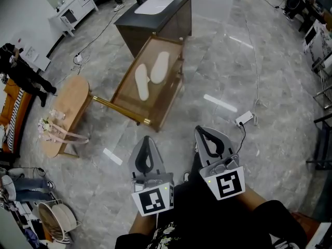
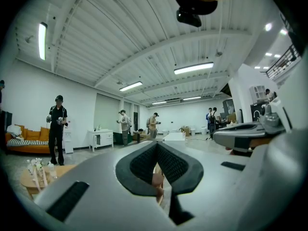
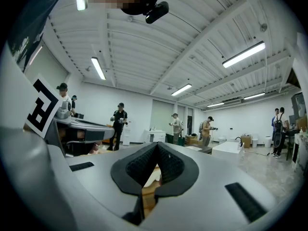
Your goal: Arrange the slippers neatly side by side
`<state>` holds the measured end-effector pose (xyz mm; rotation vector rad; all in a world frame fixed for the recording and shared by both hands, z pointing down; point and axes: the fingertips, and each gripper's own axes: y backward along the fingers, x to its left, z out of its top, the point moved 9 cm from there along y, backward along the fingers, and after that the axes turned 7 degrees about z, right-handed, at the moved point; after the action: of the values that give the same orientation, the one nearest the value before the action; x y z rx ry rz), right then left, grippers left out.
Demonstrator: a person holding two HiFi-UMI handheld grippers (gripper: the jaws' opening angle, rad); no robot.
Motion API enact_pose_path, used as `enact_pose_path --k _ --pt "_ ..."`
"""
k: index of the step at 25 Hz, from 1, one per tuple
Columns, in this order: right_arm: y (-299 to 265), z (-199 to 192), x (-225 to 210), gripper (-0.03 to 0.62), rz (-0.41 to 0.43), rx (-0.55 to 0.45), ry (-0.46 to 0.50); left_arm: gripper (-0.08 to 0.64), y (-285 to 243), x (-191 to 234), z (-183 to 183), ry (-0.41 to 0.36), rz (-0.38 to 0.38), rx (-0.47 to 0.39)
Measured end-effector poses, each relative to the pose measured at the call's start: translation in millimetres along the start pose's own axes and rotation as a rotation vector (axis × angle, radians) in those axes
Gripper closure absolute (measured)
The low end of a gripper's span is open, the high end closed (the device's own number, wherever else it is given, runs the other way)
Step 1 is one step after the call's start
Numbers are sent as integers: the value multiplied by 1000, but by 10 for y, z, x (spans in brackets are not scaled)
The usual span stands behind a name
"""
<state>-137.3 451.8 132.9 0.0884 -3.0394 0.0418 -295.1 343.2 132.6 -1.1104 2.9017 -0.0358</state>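
Note:
Two white slippers lie on a low brown glass table (image 1: 165, 108) ahead of me: the left slipper (image 1: 141, 82) and the right slipper (image 1: 160, 66), close together and splayed apart at the near ends. My left gripper (image 1: 147, 145) and right gripper (image 1: 204, 134) hang side by side near my body, well short of the table, both shut with nothing held. In the left gripper view the left gripper (image 2: 157, 146) shows its jaws closed together; likewise the right gripper (image 3: 157, 145) in the right gripper view.
A dark cabinet with a white basin (image 1: 154, 5) stands behind the table. An oval wooden side table (image 1: 67, 113) with flowers sits at left. A power strip and cable (image 1: 244, 119) lie on the grey tiled floor at right. Several people stand far off.

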Motion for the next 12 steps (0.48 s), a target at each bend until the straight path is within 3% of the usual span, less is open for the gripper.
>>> enact_pose_path --k 12 --pt "-507 -55 -726 598 2 9 -40 566 -818 -245 62 2 8 10"
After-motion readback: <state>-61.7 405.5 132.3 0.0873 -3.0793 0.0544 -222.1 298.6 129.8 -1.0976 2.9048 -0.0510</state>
